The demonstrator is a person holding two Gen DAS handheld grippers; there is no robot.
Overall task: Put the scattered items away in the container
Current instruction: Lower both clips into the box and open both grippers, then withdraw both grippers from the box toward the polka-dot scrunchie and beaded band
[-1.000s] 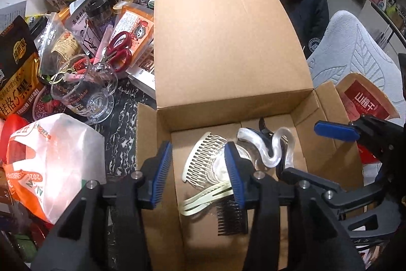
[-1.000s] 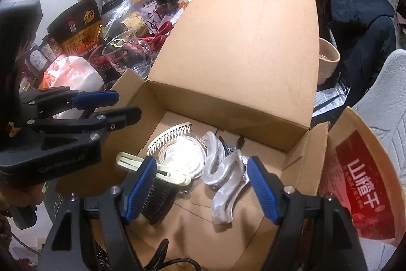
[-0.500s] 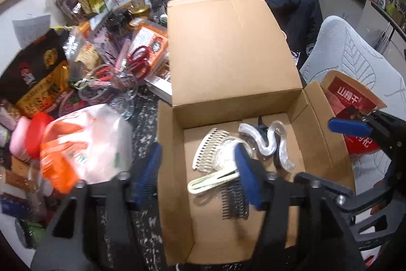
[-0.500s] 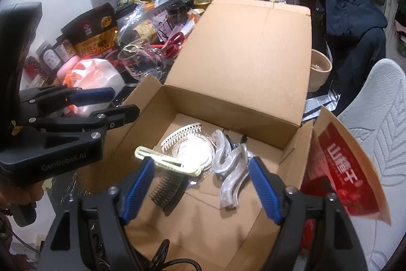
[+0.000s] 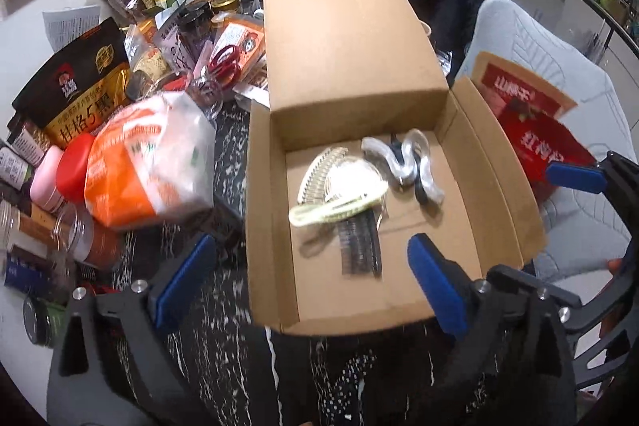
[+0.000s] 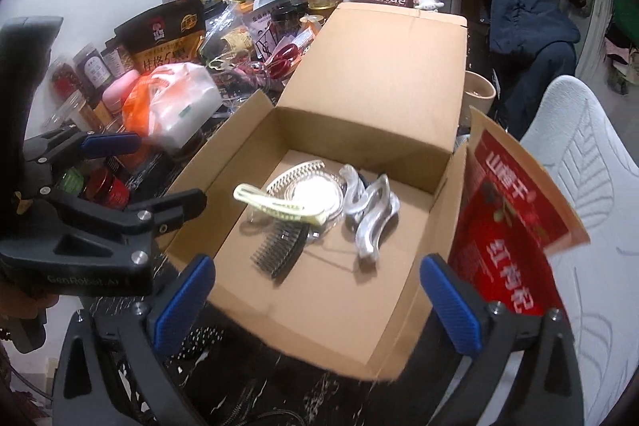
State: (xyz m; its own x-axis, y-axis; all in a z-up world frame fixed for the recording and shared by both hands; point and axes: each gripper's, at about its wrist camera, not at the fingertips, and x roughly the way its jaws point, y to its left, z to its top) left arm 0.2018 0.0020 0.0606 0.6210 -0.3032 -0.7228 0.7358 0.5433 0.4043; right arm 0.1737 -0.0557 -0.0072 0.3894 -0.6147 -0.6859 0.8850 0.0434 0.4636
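Note:
An open cardboard box (image 5: 499, 186) (image 6: 239, 154) stands on the dark marble table. Inside lie a cream clip (image 5: 335, 210) (image 6: 275, 204), a black comb (image 5: 359, 246) (image 6: 279, 246), a pale toothed comb (image 5: 319, 170) (image 6: 295, 172) and clear hair claws (image 5: 403, 162) (image 6: 371, 214). My left gripper (image 5: 311, 282) is open and empty, held above the box's near edge. My right gripper (image 6: 315, 302) is open and empty, also back over the near edge. The right gripper shows at the right of the left wrist view (image 5: 579, 178); the left gripper shows at the left of the right wrist view (image 6: 120, 178).
Left of the box stand an orange-and-white bag (image 5: 147, 162) (image 6: 171, 106), jars (image 5: 80, 238), snack packets (image 5: 76, 94) and red scissors (image 5: 223, 66). A red packet (image 5: 535, 114) (image 6: 515, 226) leans at the box's right. A white chair (image 5: 559, 74) stands to the right.
Both grippers have pulled back and up from inside the box to its near edge. The left gripper's jaws have opened wider. The items in the box lie as before.

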